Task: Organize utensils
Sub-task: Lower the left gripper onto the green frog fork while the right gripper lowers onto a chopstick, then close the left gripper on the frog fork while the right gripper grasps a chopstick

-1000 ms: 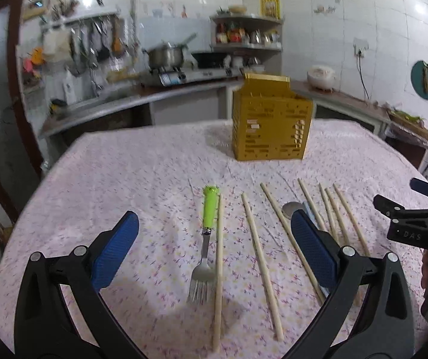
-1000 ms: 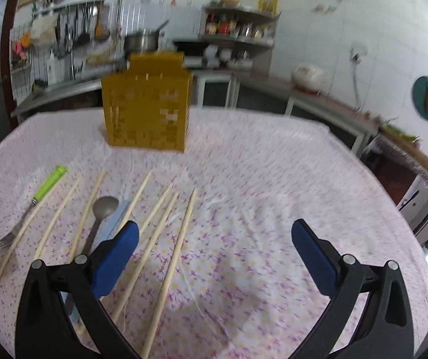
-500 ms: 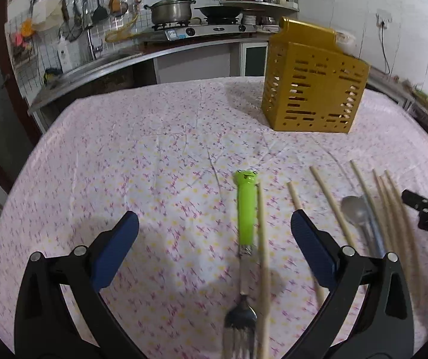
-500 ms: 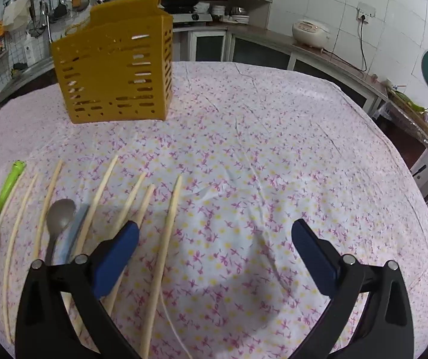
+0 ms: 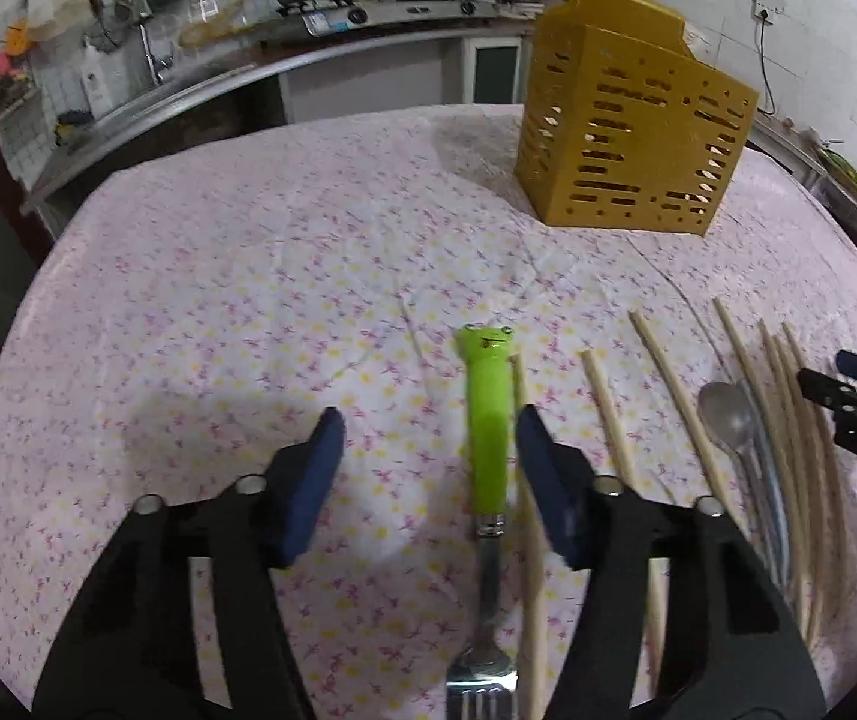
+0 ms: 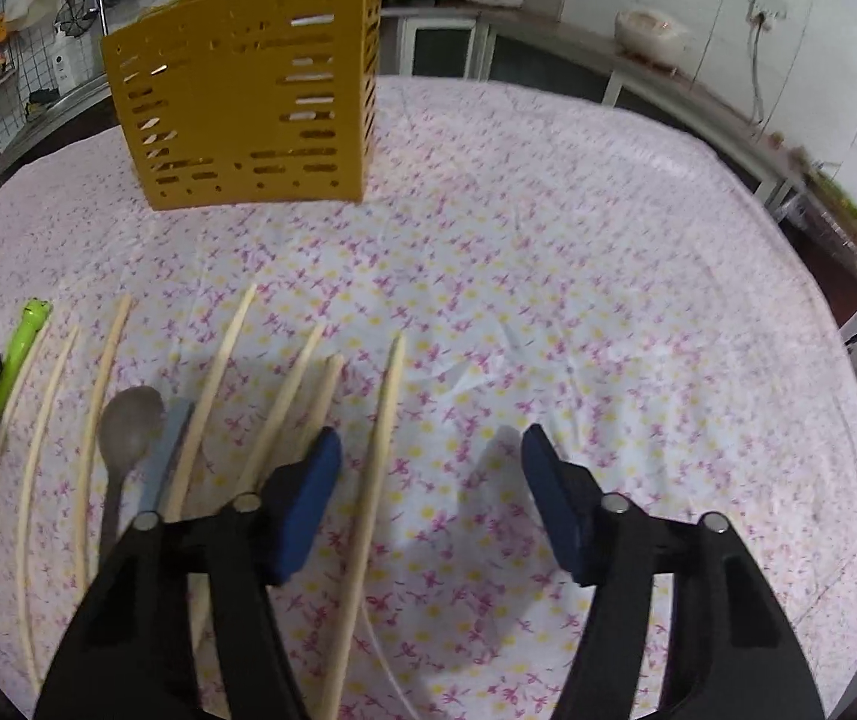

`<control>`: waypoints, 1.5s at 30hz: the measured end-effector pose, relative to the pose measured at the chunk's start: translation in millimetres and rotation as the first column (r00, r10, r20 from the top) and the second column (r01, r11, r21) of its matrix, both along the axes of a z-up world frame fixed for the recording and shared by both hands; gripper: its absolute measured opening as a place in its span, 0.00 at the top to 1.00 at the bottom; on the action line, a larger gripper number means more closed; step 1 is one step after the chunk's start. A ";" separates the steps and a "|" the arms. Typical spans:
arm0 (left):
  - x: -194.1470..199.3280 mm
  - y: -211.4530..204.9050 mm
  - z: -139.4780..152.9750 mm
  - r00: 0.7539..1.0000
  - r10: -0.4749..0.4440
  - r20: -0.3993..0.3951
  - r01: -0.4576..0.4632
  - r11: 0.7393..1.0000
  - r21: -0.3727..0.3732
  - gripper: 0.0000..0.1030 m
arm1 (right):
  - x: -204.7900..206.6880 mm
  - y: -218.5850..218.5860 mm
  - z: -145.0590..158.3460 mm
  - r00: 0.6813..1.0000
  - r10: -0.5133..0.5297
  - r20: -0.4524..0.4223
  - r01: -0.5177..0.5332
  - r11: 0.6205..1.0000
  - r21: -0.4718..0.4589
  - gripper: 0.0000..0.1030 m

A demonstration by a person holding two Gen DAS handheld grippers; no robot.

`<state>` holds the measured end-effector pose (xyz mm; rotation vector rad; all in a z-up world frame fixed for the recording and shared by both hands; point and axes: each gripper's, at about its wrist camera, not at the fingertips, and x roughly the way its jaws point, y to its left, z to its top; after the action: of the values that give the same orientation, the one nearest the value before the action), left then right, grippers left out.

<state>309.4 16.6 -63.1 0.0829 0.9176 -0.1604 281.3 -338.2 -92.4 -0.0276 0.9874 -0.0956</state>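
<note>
The fork [image 5: 488,438] with the green handle lies on the flowered tablecloth [image 5: 248,276], between my left gripper [image 5: 428,462] pads, jaws closing but not touching it yet. Only the right wrist view shows my right gripper [image 6: 428,480] closing around the outermost chopstick [image 6: 377,450], no contact. A second ago both were wide open, further from the yellow basket [image 6: 248,96].

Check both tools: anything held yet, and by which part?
Nothing held. Left tool is closing around the green-handled metal fork's handle, pads not yet touching. Right tool is closing around a wooden chopstick, also no contact.
</note>
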 end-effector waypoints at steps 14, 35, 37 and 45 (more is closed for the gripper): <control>19.9 -13.3 -9.0 0.989 -0.064 -0.132 0.061 0.998 -0.026 0.79 | 23.8 -14.9 -4.4 0.993 0.026 -0.118 -0.015 0.995 0.094 0.64; 51.6 -26.5 -14.9 0.965 -0.077 -0.251 0.083 0.996 0.013 0.79 | 72.7 -23.5 -5.3 0.960 0.021 -0.278 0.018 0.990 0.139 0.83; 53.0 -25.0 -14.1 0.963 -0.075 -0.259 0.080 0.997 0.010 0.79 | 77.1 -20.7 -5.4 0.955 0.046 -0.293 -0.002 0.989 0.147 0.88; 55.1 -16.3 -11.1 0.965 -0.055 -0.256 0.053 0.998 -0.013 0.86 | 87.9 -26.4 -8.1 0.954 0.068 -0.292 -0.008 0.980 0.201 0.93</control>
<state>364.5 0.3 -74.3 0.0832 1.1735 -0.2283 369.1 -364.6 -100.5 0.1251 1.2944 0.0451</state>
